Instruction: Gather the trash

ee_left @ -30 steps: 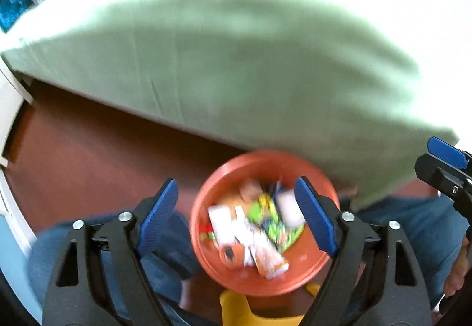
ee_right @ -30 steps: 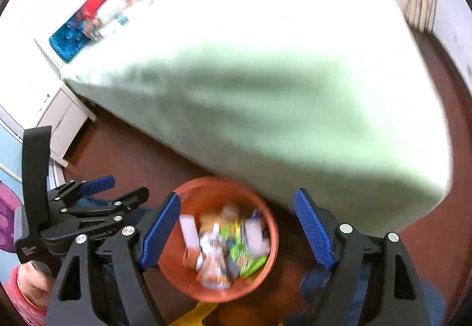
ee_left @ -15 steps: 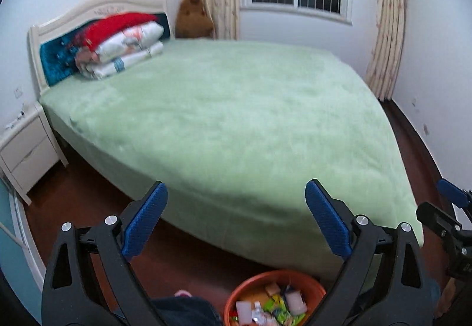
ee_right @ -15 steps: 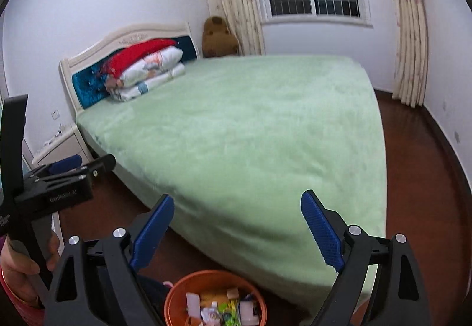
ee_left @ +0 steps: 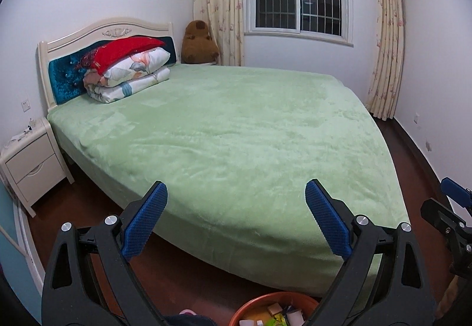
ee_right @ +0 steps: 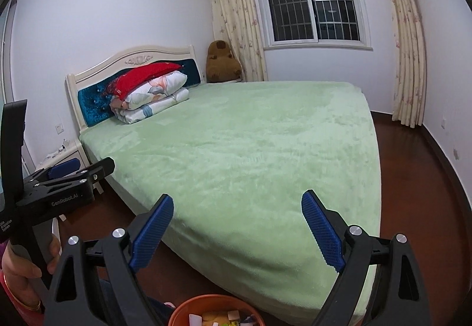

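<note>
Two empty grippers hovering over a bin of trash at the foot of a bed.

The left gripper (ee_left: pixel 236 216) is spreading its fingers wide with nothing between them; the right gripper (ee_right: pixel 237 228) is doing the same. Below them the round orange bin (ee_right: pixel 188 308) is sitting upright on the dark floor (ee_right: pixel 413 178), mouth facing up, wrappers and scraps (ee_left: pixel 283 315) lying jumbled inside, no long axis readable. The green bed (ee_left: pixel 236 134) is filling the view beyond.
</note>
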### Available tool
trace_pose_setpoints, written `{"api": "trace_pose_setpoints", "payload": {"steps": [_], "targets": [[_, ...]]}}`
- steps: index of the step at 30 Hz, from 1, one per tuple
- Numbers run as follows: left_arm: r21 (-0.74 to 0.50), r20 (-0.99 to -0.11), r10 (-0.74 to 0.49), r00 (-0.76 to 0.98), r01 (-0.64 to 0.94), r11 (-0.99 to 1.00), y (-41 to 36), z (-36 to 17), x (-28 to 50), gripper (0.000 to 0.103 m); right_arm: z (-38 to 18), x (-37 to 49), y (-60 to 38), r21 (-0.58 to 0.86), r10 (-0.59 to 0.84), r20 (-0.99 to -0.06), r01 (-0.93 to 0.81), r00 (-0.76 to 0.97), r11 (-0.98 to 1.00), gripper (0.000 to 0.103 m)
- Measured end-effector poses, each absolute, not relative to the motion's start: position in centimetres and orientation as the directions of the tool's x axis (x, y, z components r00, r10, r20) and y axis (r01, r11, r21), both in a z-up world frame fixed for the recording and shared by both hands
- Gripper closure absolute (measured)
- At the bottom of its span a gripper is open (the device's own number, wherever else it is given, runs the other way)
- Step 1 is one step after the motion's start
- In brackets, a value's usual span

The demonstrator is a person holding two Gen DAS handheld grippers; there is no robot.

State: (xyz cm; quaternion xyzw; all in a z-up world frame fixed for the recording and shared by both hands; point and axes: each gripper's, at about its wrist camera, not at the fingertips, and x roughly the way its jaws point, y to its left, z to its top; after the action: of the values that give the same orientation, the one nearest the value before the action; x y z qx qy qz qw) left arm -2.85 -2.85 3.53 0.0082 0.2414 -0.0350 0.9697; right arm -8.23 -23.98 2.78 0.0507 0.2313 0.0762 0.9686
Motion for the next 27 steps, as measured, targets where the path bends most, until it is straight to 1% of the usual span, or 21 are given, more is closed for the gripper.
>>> {"api": "trace_pose_setpoints", "payload": {"steps": [12, 27], "targets": [[0.003, -0.429, -0.066, 0.901, 0.074, 0.997, -3.0, 4.6, -3.4, 0.011, 3.5, -8.5, -23.7, 0.123, 0.175, -0.425, -0.135, 0.888, 0.983, 0.016], [0.000, -0.414, -0.072, 0.908, 0.079, 0.997, -3.3, 4.9, -3.8, 0.011, 3.9, -8.4, -23.6, 0.120, 0.177, -0.420, -0.139, 0.890, 0.983, 0.016]]}}
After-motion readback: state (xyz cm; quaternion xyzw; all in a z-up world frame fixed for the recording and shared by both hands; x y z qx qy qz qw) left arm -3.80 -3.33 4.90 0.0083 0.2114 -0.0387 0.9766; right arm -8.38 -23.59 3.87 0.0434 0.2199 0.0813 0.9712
